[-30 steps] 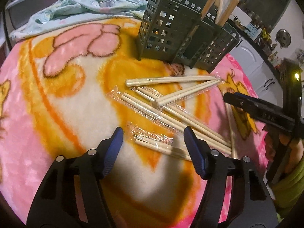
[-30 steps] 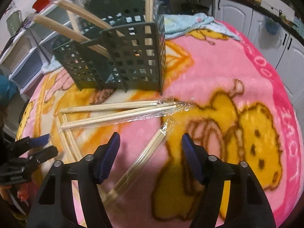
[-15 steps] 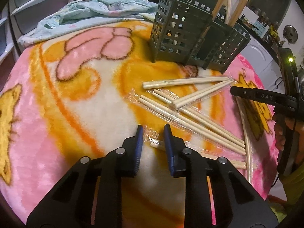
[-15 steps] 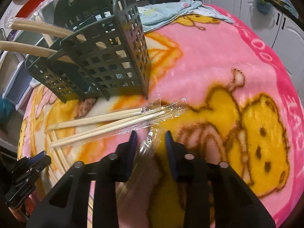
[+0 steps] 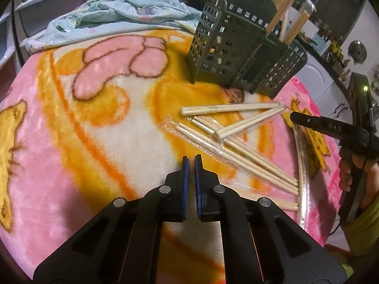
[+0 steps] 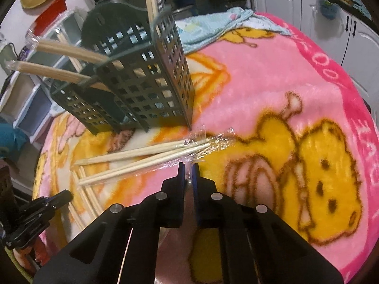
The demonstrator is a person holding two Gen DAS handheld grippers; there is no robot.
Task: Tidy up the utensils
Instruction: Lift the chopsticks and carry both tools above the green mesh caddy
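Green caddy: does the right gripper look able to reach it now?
Probably yes. The right gripper, just closed on wrapped chopsticks, faces the green caddy ahead; only two loose pairs lie flat between, easy to clear.

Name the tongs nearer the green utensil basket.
Right. The right tongs, just closed on a chopstick wrapper, sit close before the basket; the left tongs, also just closed, sit farther off, past the loose chopsticks.

Fuzzy fleece blanket (image 5: 94,127), pale wooden chopsticks (image 5: 227,108) in shiny clear plastic wrap, matt dark plastic caddy (image 5: 232,47) with grid holes.
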